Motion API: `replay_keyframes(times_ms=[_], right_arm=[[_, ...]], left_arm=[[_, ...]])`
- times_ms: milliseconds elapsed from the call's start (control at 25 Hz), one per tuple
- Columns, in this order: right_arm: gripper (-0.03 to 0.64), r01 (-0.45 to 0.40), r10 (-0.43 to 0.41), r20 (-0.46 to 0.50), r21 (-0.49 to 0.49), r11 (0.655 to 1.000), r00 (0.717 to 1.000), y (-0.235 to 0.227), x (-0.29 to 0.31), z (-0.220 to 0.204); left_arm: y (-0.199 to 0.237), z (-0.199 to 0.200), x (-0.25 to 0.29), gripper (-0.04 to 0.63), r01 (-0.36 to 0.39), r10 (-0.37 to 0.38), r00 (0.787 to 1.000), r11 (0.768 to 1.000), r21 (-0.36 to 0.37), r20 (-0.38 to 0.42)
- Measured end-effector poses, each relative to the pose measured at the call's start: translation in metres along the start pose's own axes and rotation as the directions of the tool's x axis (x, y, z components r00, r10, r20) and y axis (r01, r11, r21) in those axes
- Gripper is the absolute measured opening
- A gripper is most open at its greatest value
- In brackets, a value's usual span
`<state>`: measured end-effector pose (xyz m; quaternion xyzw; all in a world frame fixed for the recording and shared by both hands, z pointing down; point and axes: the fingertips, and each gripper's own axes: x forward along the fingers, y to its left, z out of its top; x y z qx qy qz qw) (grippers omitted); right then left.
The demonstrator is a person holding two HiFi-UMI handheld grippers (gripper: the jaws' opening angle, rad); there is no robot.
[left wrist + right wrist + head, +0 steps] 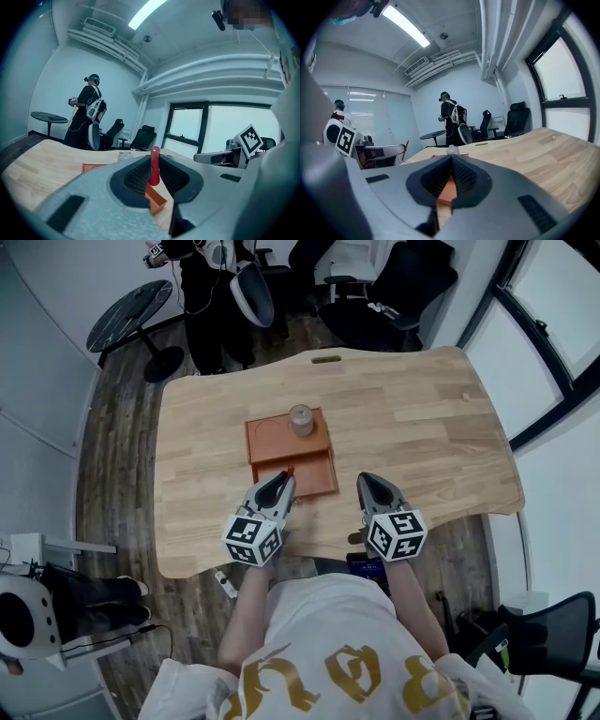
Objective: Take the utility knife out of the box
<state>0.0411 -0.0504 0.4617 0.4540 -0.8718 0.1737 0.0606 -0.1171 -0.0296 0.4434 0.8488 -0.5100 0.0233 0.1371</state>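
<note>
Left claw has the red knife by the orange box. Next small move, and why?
Probably carry the left claw sideways to bare table and lower it. Its jaws are shut on the red utility knife, held upright and seemingly clear of the orange box, so only setting it down seems left. The right claw is shut and empty.
</note>
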Motion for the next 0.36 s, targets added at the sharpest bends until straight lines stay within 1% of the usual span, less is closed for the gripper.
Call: replay_keyframes(times_ms=[360], right_arm=[[0.011,0.017,-0.017,0.001,0.003,1.000,1.000,-0.0034,-0.0057,0.0015]], left_arm=[[-0.0056,0.0026,0.0024,0.056,0.020,-0.020,1.000,1.000,0.005,-0.006]])
